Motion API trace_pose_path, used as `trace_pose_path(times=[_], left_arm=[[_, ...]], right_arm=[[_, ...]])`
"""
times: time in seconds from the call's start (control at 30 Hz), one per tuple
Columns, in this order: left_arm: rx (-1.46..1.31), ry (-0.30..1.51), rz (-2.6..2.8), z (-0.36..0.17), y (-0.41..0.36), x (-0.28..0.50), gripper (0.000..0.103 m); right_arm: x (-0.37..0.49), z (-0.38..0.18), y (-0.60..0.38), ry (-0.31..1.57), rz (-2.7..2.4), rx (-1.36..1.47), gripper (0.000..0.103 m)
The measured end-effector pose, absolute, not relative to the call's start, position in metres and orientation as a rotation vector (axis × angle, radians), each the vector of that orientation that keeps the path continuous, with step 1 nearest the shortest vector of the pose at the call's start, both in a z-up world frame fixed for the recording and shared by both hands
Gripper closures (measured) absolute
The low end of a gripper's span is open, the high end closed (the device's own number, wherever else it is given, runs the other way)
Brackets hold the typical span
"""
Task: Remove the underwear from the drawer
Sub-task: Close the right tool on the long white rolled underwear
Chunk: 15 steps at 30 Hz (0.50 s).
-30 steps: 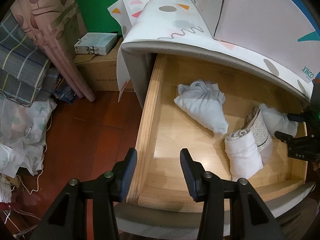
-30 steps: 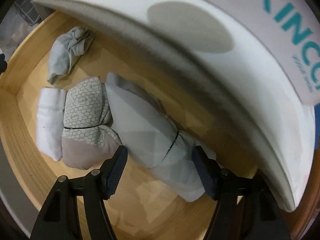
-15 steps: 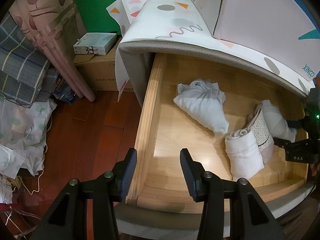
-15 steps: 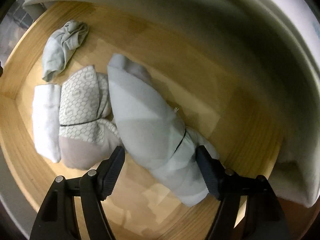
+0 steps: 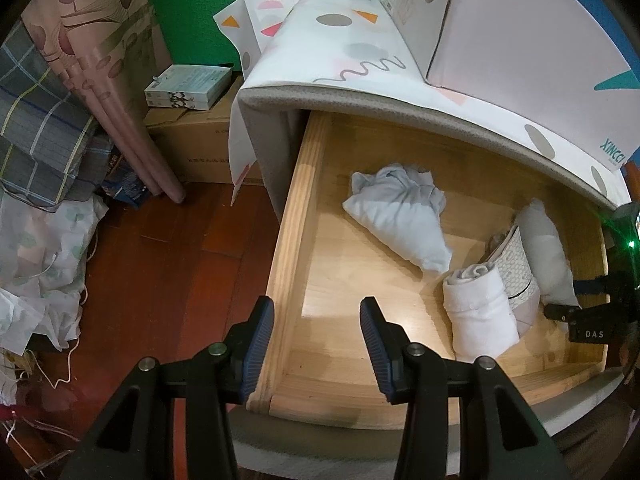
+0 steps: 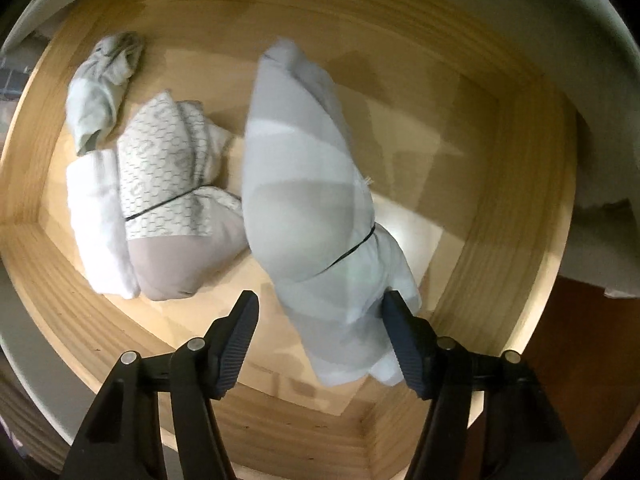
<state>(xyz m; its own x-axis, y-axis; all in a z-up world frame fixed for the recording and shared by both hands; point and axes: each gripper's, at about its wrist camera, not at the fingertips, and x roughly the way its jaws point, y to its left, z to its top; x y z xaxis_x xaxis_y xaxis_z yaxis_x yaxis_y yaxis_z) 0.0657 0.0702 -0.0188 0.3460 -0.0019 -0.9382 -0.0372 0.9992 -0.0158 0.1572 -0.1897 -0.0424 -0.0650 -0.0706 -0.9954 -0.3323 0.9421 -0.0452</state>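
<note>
While the left gripper (image 5: 316, 344) is hovering wide open and empty at the pale wooden drawer's (image 5: 286, 248) near-left corner, the right gripper (image 6: 320, 336) is straddling, jaws spread, the near end of the soft grey rolled underwear bundle (image 6: 304, 208) lying far right. Judged step: reaching; next, closing onto yielding cloth.

In the drawer (image 5: 294, 216), the crumpled underwear (image 5: 396, 216) lies toward the back, while three rolled bundles (image 5: 484, 312) sit side by side at its right end.
</note>
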Motion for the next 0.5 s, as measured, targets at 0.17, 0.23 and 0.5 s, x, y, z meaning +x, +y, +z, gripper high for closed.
trace_pose_path(times=[0.17, 0.23, 0.5], left_arm=[[-0.044, 1.216, 0.021, -0.019, 0.071, 0.064, 0.057], [-0.051, 1.217, 0.021, -0.019, 0.071, 0.065, 0.057], [-0.047, 1.219, 0.02, -0.02, 0.071, 0.065, 0.057]], right_arm=[[0.166, -0.03, -0.183, 1.522, 0.238, -0.349, 0.034], [0.165, -0.032, -0.177, 1.504, 0.237, -0.407, 0.034], [0.171, -0.044, -0.156, 1.435, 0.266, -0.495, 0.038]])
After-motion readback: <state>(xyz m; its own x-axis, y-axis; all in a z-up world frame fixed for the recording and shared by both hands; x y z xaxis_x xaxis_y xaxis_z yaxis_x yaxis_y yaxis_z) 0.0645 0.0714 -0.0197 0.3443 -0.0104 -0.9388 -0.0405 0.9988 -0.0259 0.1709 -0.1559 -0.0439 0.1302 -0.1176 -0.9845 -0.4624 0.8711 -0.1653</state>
